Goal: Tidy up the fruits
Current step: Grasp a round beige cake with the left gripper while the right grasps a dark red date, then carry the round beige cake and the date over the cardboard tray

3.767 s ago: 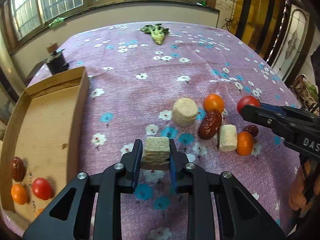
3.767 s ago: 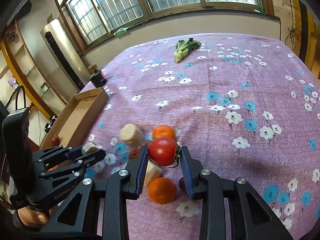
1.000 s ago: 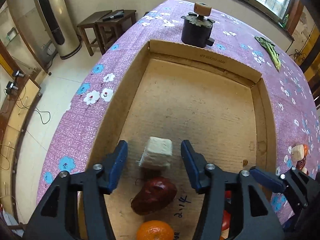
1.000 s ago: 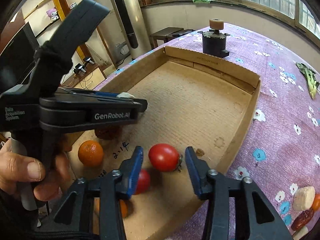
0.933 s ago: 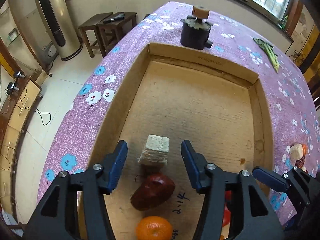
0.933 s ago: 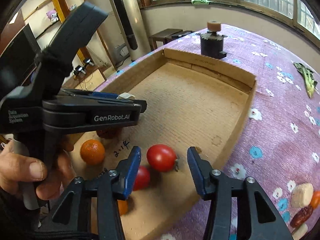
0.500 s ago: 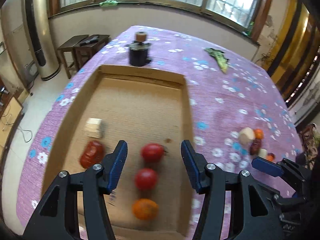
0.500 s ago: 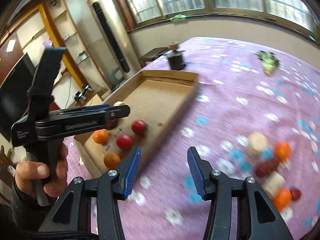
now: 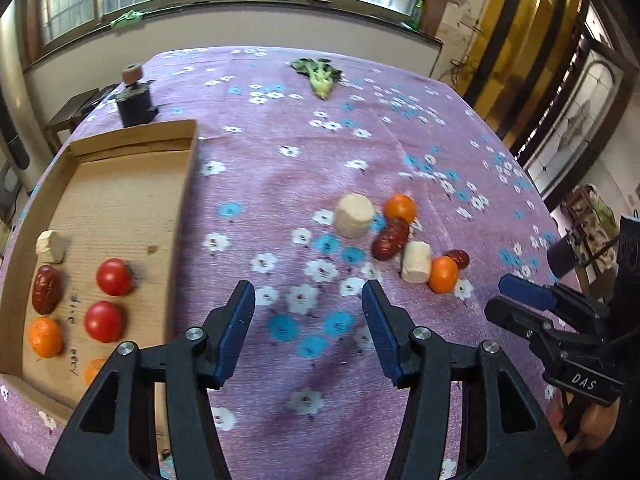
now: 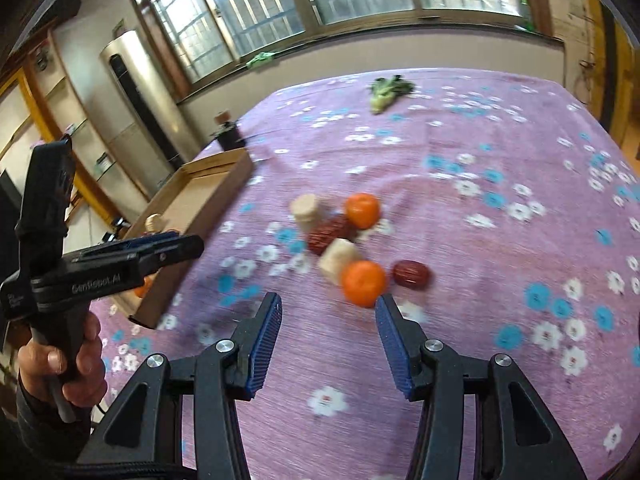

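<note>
Left gripper [image 9: 308, 304]: jaws apart, nothing between, over bare purple cloth [image 9: 280, 184] beside the cardboard tray [image 9: 182, 216]. Right gripper [image 10: 328, 320]: jaws apart, empty, nearest orange [image 10: 363, 282] just ahead. Loose fruit pile [image 9: 394, 232] sitting mid-table, open cloth all around. Two tomatoes [image 9: 114, 277] already in the tray. Tray's near corner hidden behind the left gripper. Some blur.

Empty right tool [image 10: 328, 310] above orange [image 10: 364, 283], jaws apart

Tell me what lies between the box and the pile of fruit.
Only bare flowered cloth lies between the box and the pile; the left wrist view shows it.
</note>
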Tool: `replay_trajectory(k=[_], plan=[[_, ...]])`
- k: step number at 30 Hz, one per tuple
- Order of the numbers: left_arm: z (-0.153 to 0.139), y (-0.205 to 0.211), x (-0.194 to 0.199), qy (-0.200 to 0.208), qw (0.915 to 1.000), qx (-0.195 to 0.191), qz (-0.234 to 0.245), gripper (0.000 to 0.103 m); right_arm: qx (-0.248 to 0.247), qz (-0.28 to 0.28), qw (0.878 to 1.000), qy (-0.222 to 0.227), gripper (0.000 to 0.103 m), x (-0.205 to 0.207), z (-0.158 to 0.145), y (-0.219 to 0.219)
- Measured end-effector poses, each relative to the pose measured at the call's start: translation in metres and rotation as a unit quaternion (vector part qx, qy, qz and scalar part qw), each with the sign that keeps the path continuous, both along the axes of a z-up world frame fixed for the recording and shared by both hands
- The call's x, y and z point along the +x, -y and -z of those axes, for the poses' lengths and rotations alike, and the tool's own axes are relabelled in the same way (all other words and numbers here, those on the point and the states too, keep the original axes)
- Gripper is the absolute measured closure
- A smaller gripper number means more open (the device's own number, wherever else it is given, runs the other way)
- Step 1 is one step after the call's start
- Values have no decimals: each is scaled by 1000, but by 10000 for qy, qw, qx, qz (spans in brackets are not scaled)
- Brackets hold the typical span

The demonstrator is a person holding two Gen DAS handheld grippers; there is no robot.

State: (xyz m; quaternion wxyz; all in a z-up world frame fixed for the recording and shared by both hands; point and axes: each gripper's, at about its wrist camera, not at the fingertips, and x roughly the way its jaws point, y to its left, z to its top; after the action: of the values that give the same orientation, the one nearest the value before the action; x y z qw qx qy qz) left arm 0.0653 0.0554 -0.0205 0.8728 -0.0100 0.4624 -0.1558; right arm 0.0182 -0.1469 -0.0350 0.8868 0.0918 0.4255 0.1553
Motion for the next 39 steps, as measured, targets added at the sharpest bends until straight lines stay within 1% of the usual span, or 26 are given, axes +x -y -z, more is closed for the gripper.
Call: replay_trajectory(k=[6, 9, 11, 14, 17, 22, 24, 26, 28, 29, 30, 31, 33, 34, 36, 38, 39], plan=[[5, 20, -1, -44, 9998, 51, 188, 49, -68, 137, 9999, -70, 54, 4, 13, 18], [9, 25, 2, -69, 9997, 53, 234, 49, -111, 173, 9998, -84, 59, 9, 18, 23], [11, 29, 7, -79, 9996, 57, 246, 49, -132, 184, 9997, -90, 61, 15, 20, 25], [13, 35, 21, -68, 9998, 10, 199, 49, -184, 238, 9995, -109, 64, 23, 24, 29], [15, 41, 44, -67, 9999, -89, 120, 49, -173, 299, 9992, -177, 67, 34, 29, 33], [23, 50, 76, -119, 9999, -95, 0, 49, -128, 294, 9991, -272, 69, 49, 36, 33], [28, 53, 85, -176, 9998, -81, 14, 52, -107, 276, 9991, -295, 71, 53, 38, 33], [36, 59, 91, -259, 9996, -33, 78, 56, -113, 286, 9991, -304, 71, 57, 40, 34], [48, 66, 94, -376, 9991, 70, 178, 56, -94, 297, 9990, -335, 71, 60, 41, 36], [54, 68, 95, -400, 9990, 110, 190, 58, -139, 304, 9989, -339, 71, 62, 42, 36], [53, 70, 93, -252, 9993, 177, 191, 58, -184, 312, 9988, -333, 71, 62, 43, 36], [54, 74, 92, -176, 9990, 345, 216, 60, -251, 334, 9986, -332, 71, 64, 44, 36], [55, 78, 92, -87, 9985, 491, 238, 62, -295, 368, 9982, -373, 72, 66, 47, 39], [56, 78, 92, -65, 9984, 495, 262, 62, -301, 380, 9981, -380, 73, 68, 48, 40], [55, 76, 92, -42, 9983, 492, 303, 71, -334, 362, 9981, -371, 76, 69, 48, 40], [54, 72, 90, -78, 9986, 394, 347, 71, -456, 365, 9976, -360, 81, 69, 48, 39], [55, 69, 88, -85, 9986, 368, 360, 71, -452, 366, 9976, -362, 81, 68, 47, 39]])
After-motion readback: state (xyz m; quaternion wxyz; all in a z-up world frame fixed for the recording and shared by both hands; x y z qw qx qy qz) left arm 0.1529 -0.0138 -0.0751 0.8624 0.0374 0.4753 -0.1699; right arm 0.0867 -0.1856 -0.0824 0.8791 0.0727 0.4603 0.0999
